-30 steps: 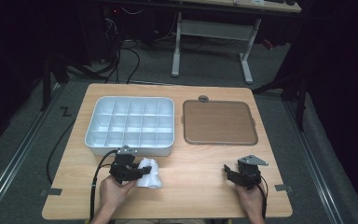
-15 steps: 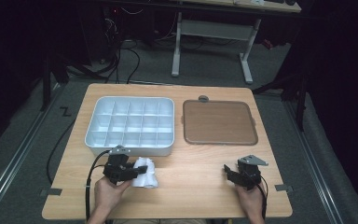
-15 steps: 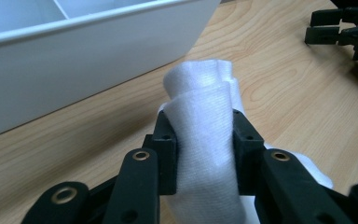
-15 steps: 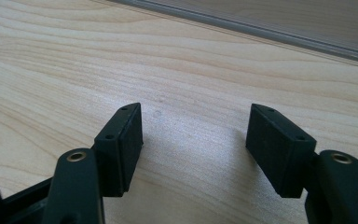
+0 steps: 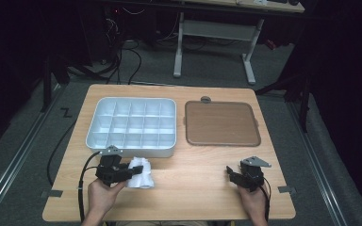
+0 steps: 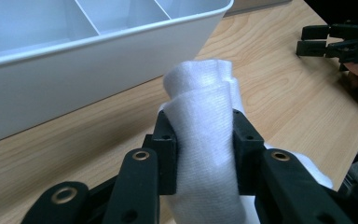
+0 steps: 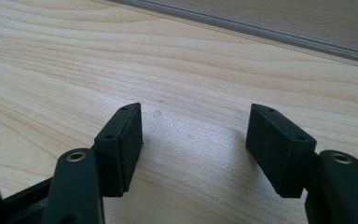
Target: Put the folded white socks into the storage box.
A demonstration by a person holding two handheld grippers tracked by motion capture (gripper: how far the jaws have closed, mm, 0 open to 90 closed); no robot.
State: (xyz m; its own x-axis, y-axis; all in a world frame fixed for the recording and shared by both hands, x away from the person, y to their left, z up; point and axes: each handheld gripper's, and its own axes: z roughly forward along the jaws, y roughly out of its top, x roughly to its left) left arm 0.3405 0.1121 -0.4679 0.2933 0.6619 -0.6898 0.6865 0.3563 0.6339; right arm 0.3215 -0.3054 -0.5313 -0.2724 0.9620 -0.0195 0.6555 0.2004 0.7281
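— What's in the left gripper [image 6: 200, 149]?

— A rolled white cloth [image 6: 205, 140], pinched between the two black jaws. Seen from the high view, the roll [image 5: 139, 172] lies on the table just in front of the white compartment tray [image 5: 131, 126], near that tray's front wall but not touching it as far as I can tell.

— Which way does the roll run?

— In the left gripper view its long axis runs out along the jaws, the free end pointing past the tray's front right corner. The tray wall stands close on the left of it.

— And the right gripper [image 5: 238, 176]?

— Jaws spread wide over bare wood, holding nothing. It sits well to the right of the tray, in front of the brown lid [image 5: 221, 123] beside it.

— So which hand takes the cloth to the tray?

— The left, I'd judge. It already has the roll and is far nearer the tray; a lift up and forward over that front wall looks like the move.
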